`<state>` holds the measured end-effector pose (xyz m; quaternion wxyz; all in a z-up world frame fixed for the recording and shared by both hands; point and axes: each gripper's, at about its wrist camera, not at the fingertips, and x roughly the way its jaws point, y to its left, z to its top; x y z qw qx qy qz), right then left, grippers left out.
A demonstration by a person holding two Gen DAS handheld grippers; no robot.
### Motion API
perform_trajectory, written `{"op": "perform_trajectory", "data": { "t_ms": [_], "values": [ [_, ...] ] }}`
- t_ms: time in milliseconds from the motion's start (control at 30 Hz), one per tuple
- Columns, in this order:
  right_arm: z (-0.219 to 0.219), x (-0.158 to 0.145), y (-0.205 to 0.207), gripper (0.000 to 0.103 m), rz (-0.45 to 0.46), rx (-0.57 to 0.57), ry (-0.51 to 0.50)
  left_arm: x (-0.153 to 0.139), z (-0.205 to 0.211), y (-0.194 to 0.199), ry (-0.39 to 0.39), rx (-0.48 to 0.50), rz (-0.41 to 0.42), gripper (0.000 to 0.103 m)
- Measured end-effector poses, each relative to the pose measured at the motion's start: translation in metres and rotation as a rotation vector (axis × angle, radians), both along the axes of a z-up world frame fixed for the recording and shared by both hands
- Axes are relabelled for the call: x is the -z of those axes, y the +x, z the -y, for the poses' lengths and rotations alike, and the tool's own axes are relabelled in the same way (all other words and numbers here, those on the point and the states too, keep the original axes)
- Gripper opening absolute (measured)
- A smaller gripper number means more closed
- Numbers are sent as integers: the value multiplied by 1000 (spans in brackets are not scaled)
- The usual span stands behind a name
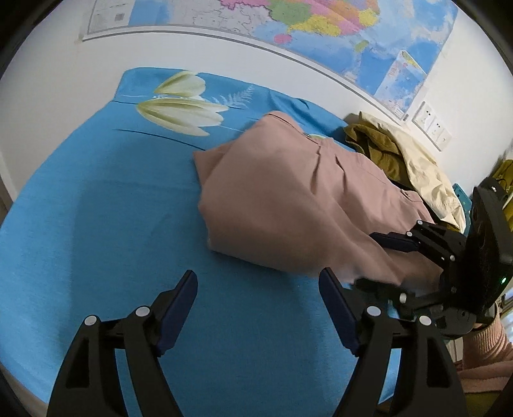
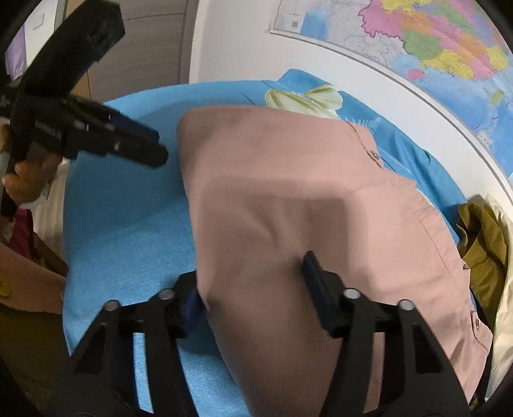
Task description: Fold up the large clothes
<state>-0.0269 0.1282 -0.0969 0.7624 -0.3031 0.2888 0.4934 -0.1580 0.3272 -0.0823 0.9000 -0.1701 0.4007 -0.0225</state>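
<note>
White wall with a map [image 1: 336, 29] backs a bed [image 1: 105, 205] in a blue sheet printed with pale tulips [image 1: 182, 109]. On the bed, from centre out toward 3 o'clock in the left wrist view, lies the pink garment [image 1: 282, 205], partly folded, its buttoned edge toward the wall. Beyond it at 2 o'clock sits a heap of olive cloth [image 1: 375, 144] and cream cloth [image 1: 423, 173], touching the pink garment's far side.

Left hand-held gripper [image 1: 256, 304] hovers low over bare sheet at 6 o'clock, fingers spread wide and released, with nothing between them; its right fingertip is just beside the garment's near edge. In the right wrist view it enters from 10 o'clock, level and pointing toward the garment's left fold, held by a bare hand [image 2: 27, 179].

Right hand-held gripper [image 2: 253, 285] comes in at 4 o'clock in the left wrist view, angled toward the centre. Its fingers stand apart, straddling a raised fold of the pink garment: one finger presses the top of the cloth, the other is tucked at the fold's left edge. Cloth fills the gap, but whether the fingers actually pinch it I cannot tell.
</note>
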Motion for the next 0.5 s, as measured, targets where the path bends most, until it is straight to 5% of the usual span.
{"op": "perform_trajectory", "data": {
  "t_ms": [500],
  "values": [
    [13,-21,18,22,-130,47,133,2,30,17,47,52,8,78]
  ]
}}
